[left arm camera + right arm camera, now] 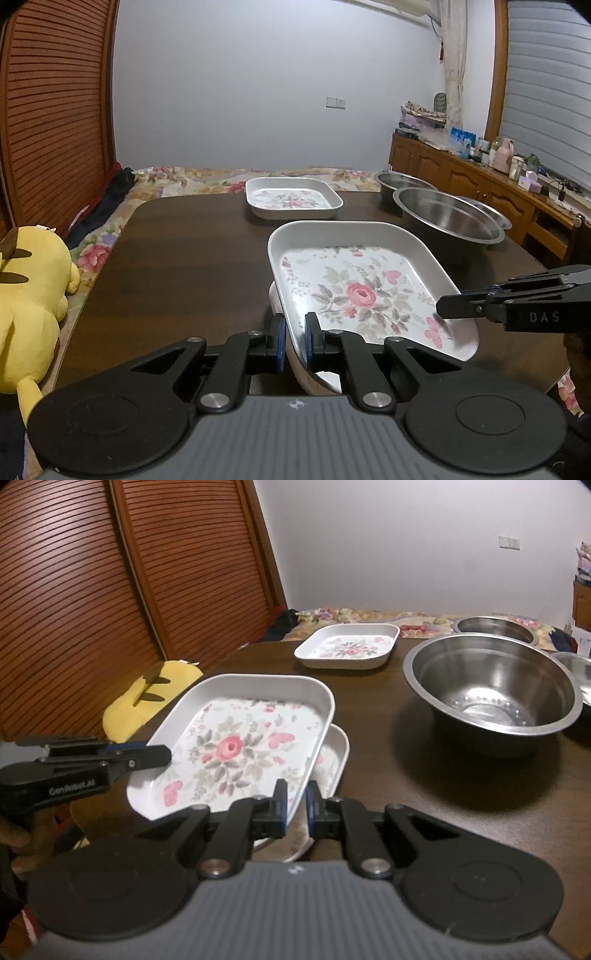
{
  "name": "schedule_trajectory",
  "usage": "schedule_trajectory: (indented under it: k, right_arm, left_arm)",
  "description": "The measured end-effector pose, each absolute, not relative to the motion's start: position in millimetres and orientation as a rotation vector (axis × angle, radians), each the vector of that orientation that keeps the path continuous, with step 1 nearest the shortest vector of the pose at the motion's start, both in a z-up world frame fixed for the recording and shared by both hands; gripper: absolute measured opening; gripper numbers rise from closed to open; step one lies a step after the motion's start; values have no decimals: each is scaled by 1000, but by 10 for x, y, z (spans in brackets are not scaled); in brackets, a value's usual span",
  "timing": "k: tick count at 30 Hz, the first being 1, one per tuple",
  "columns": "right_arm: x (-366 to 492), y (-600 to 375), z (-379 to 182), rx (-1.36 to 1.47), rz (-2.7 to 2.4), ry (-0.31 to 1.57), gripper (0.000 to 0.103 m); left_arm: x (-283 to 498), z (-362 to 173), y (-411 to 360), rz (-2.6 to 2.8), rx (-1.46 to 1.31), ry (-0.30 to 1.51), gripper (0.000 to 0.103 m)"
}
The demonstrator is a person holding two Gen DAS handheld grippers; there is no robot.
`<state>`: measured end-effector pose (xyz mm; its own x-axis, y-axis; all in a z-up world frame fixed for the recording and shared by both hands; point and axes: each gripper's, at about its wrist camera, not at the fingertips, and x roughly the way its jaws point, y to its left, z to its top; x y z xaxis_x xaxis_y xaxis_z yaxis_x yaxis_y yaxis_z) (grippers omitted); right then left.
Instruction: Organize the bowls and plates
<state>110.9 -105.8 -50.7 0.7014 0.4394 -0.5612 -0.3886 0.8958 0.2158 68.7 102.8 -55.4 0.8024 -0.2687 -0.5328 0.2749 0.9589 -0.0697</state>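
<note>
Left wrist view shows both tongs, left tongs [294, 341] and right tongs [295, 812], clamped on opposite rims of the white rectangular floral-printed plate [364, 291], hovering tilted over its twin [334, 760] on the dark wooden bench [184, 251]; next, I'd judge, level and lower it squarely.

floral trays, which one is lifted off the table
The nearest floral tray, pinched by its rim by both grippers, tilted above a second tray. The far tray sits flat on the table.

Dark wooden table [177, 251] under floral plates [293, 197] and steel bowls [448, 218].
</note>
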Motion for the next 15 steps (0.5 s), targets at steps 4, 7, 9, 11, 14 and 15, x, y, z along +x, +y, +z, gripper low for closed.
schedule_trajectory:
  k: [4, 7, 9, 11, 14, 15]
  right_arm:
    - [1091, -1023, -536, 65, 449, 650, 12]
    - [1085, -1014, -539, 59, 445, 648, 12]
    - [1080, -1006, -541, 57, 441, 651, 12]
    - [1066, -1012, -542, 62, 439, 651, 13]
    - [1049, -1024, -543, 75, 435, 650, 14]
    - [1046, -1032, -546, 80, 435, 650, 14]
  left_arm:
    - [695, -593, 1017, -285, 18, 579, 11]
    - [703, -630, 995, -276, 26, 593, 11]
    - [707, -651, 976, -272, 37, 594, 11]
    - [709, -656, 972, -274, 40, 593, 11]
    - [716, -666, 969, -277, 39, 594, 11]
    - [726, -661, 973, -277, 41, 594, 11]
